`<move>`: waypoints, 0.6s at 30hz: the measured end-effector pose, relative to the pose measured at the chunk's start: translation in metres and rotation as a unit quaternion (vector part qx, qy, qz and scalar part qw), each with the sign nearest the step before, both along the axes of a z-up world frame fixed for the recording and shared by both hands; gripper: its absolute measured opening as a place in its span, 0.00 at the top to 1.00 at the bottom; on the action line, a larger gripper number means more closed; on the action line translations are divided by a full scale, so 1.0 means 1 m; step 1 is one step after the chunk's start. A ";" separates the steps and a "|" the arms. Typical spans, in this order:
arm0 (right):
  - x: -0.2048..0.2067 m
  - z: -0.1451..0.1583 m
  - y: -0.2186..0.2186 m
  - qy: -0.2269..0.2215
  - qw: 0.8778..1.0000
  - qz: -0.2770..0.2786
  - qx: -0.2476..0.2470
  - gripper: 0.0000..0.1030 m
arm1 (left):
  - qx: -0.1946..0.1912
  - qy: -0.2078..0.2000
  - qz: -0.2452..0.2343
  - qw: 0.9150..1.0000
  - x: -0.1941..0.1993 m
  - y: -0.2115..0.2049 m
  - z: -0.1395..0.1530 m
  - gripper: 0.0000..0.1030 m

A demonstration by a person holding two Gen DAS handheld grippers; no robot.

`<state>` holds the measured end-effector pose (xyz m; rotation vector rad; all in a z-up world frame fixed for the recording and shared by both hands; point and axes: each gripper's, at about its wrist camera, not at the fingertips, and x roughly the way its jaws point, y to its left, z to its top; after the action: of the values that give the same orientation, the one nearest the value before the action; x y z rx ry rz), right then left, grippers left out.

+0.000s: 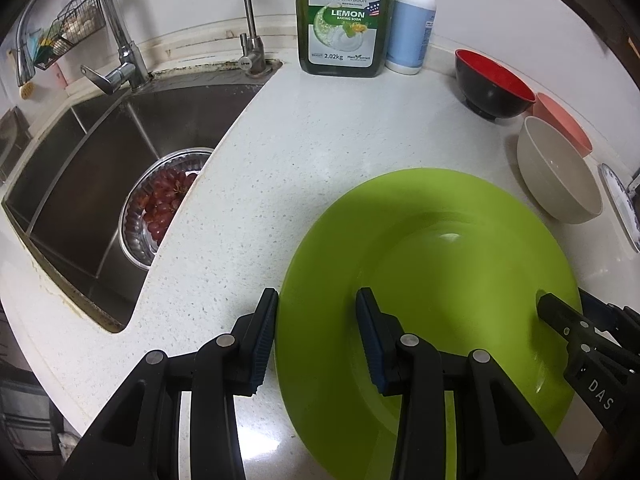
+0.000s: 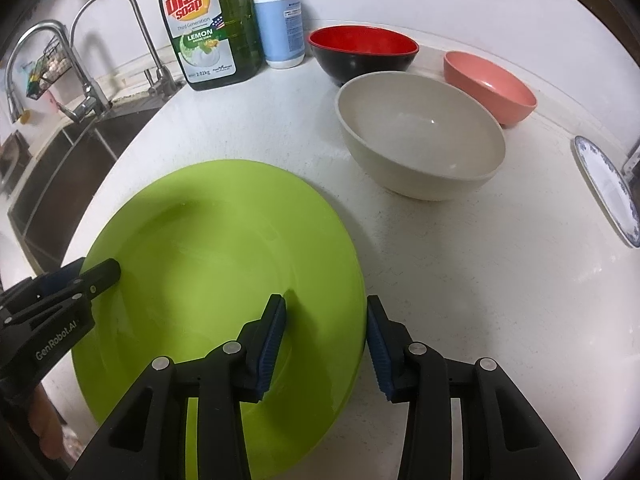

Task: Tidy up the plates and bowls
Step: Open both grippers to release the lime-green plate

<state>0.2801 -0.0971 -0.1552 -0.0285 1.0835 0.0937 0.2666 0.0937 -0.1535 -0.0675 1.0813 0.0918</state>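
2 grippers straddle the green plate's rim, jaws apart
Worktop (image 2: 460, 280) carries it all: sink (image 1: 92, 184) cut into its left side; green plate (image 2: 208, 264) flat near the front edge, left gripper (image 1: 316, 336) spread over its left rim, right gripper (image 2: 326, 340) spread over its right rim; cream bowl (image 2: 420, 140) behind, then black-and-red bowl (image 2: 360, 56) and pink bowl (image 2: 488, 84) toward the back edge
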 end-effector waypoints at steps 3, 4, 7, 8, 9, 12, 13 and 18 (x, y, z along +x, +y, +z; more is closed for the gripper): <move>0.000 -0.001 0.003 -0.004 1.000 0.007 -0.011 0.59 | 0.004 -0.003 -0.002 1.000 0.000 -0.001 0.000 0.62; 0.000 -0.002 0.003 -0.004 1.000 0.007 -0.013 0.59 | 0.005 -0.003 -0.004 1.000 0.000 0.000 0.000 0.62; 0.000 -0.002 0.002 -0.003 1.000 0.008 -0.008 0.59 | 0.006 -0.005 -0.007 1.000 0.000 -0.001 0.000 0.62; 0.000 -0.002 0.001 -0.004 1.000 0.009 -0.006 0.58 | 0.008 -0.008 -0.006 1.000 0.000 -0.001 0.001 0.61; 0.000 -0.002 0.001 -0.005 1.000 0.010 -0.003 0.57 | 0.008 -0.011 -0.007 1.000 0.000 -0.001 0.003 0.57; -0.001 0.000 -0.002 -0.009 1.000 0.009 0.004 0.51 | 0.005 -0.019 -0.012 1.000 -0.001 -0.004 0.007 0.45; -0.002 0.002 -0.003 -0.013 1.000 0.009 0.004 0.51 | 0.006 -0.021 -0.013 1.000 0.000 -0.005 0.009 0.43; -0.008 0.013 -0.012 -0.030 0.999 0.005 0.011 0.47 | 0.014 -0.037 -0.031 0.999 -0.002 -0.017 0.021 0.29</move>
<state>0.2719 -0.1094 -0.1423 -0.0173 1.0218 0.1135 0.2646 0.0771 -0.1323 -0.0122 1.0061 0.0485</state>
